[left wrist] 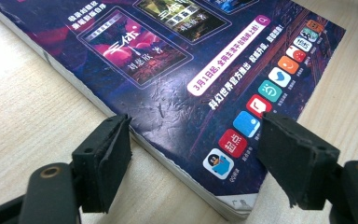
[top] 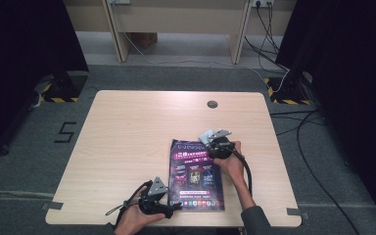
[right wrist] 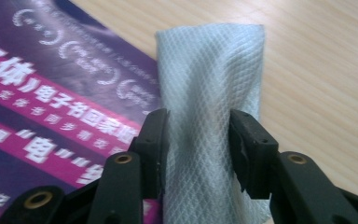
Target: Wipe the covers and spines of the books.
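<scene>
Wiping magazine cover with cloth pinched in right gripper. Left gripper released, astride magazine corner. Next, probably dragging cloth across cover.

Cloth's near end cut off

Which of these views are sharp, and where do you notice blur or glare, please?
High view: dim, dark sides, soft detail on the magazine. Left gripper view: crisp print, mild sheen on the cover. Right gripper view: cloth weave sharp, the magazine's lettering smeared.
</scene>
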### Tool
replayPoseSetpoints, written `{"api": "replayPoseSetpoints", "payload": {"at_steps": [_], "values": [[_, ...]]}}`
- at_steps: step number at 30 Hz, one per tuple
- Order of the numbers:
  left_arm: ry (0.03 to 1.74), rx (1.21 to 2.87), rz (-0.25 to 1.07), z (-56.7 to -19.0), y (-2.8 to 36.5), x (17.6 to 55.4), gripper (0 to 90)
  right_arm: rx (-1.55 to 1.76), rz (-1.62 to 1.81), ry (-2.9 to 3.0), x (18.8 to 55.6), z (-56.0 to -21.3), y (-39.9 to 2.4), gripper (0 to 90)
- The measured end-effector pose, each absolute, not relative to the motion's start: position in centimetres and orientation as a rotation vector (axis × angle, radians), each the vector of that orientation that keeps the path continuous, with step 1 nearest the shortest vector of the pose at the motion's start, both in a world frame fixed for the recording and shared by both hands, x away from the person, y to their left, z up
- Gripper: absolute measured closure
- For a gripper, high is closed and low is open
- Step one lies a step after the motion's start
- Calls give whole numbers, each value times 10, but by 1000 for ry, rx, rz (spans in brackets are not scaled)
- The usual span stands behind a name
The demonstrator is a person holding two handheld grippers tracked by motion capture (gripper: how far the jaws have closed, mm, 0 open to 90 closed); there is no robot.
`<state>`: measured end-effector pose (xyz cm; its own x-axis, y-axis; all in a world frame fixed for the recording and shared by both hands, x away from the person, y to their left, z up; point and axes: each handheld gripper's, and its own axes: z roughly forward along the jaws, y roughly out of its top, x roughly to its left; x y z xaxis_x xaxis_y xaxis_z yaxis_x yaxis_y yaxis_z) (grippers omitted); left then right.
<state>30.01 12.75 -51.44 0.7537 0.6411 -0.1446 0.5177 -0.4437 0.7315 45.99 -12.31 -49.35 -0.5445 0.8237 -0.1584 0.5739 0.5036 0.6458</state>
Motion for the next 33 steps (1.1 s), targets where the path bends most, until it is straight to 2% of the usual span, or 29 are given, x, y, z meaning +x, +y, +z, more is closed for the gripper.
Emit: {"api": "replayPoseSetpoints", "payload": {"at_steps": [7,17,18,19,21,25,29,33], "values": [[861,2141,193,-514,128,300,246,990,779,2394,449,-494,-87,589],[859,2140,193,-515,128,300,245,1225,779,2301,462,-493,-125,485],[859,2140,193,-515,128,300,245,1234,789,2304,461,-491,-127,492],[859,2140,193,-515,128,300,245,1220,842,2306,461,-487,-129,549],[859,2139,193,-515,128,300,245,1170,879,2326,459,-480,-129,609],[858,2138,194,-515,128,300,244,1141,860,2322,464,-474,-128,689],[857,2136,195,-515,129,300,244,1191,841,2339,469,-491,-133,723],[857,2138,195,-515,129,300,243,1137,821,2380,464,-490,-124,734]]}}
